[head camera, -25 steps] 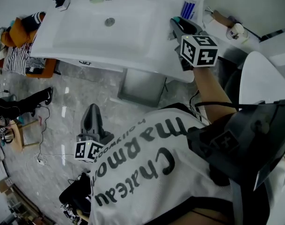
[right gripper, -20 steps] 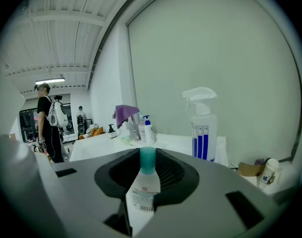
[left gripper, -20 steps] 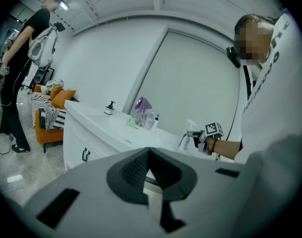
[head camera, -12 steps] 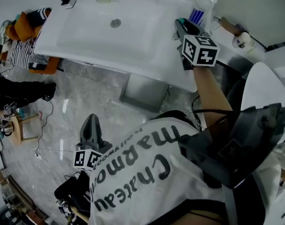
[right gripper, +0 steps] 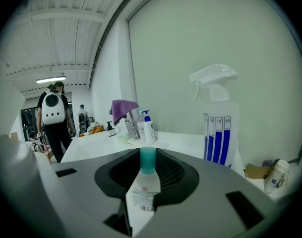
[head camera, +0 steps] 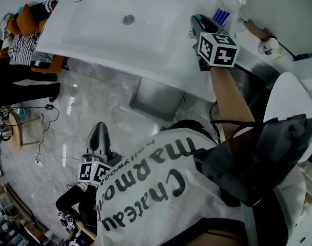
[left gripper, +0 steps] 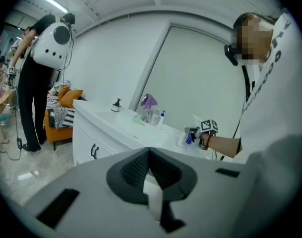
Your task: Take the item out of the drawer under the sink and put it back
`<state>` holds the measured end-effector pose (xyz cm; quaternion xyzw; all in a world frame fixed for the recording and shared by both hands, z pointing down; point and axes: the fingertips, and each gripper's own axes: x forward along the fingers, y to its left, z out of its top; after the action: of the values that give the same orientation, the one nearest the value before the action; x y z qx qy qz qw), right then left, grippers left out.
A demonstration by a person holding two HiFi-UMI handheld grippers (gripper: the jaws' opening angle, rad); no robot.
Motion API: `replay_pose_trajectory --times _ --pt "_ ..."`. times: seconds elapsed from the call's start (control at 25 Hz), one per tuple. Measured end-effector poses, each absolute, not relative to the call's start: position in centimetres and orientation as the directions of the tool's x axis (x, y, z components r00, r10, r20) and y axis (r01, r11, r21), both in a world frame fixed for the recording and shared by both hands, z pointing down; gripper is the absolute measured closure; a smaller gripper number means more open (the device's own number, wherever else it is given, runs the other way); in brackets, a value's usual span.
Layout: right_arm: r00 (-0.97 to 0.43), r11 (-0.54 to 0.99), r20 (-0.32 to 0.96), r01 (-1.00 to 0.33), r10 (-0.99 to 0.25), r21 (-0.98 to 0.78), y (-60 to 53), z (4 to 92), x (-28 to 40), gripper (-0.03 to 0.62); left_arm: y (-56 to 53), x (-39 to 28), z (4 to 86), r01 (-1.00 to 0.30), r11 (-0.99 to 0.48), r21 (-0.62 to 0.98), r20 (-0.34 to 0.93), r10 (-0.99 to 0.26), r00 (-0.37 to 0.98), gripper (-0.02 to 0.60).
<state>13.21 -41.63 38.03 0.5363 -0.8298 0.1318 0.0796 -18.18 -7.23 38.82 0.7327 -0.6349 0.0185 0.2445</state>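
Small bottle [right gripper: 144, 185] with a blue-green cap, pinched in the right gripper [head camera: 196, 23] over the right side of the sink [head camera: 109, 35].
Since a moment ago, this gripper has slid a little away from the spray bottle [right gripper: 217, 133]; the arm is stretched out, tipped slightly down. The left gripper [head camera: 99, 132] has hardly moved, low over the floor [head camera: 94, 96], well apart from the sink, jaws pressed together.

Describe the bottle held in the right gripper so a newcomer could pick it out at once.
Start at the white sink counter and go to its right end, where the blue-striped spray bottle stands. Just before it, the right gripper clamps a small bottle: white with a teal cap and a printed label, where the sprayer has a trigger head.
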Motion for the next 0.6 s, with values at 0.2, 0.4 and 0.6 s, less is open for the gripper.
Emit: replay_pose_trajectory --times 0.2,0.4,0.6 --pt "-0.415 0.394 0.282 -0.910 -0.865 -0.132 -42.12 38.58 13.02 0.493 -7.45 -17.89 38.78 -0.940 -0.079 0.333 0.336 -0.921 0.196 0.574" --pt "-0.414 0.394 0.279 -0.910 -0.867 -0.127 -42.06 38.67 13.04 0.493 -7.44 -17.76 38.90 -0.939 -0.078 0.335 0.338 -0.920 0.197 0.574" --pt "-0.420 0.405 0.274 -0.907 -0.865 -0.112 -41.53 38.78 12.70 0.493 -7.48 -17.57 38.95 -0.938 -0.082 0.337 0.336 -0.920 0.201 0.574"
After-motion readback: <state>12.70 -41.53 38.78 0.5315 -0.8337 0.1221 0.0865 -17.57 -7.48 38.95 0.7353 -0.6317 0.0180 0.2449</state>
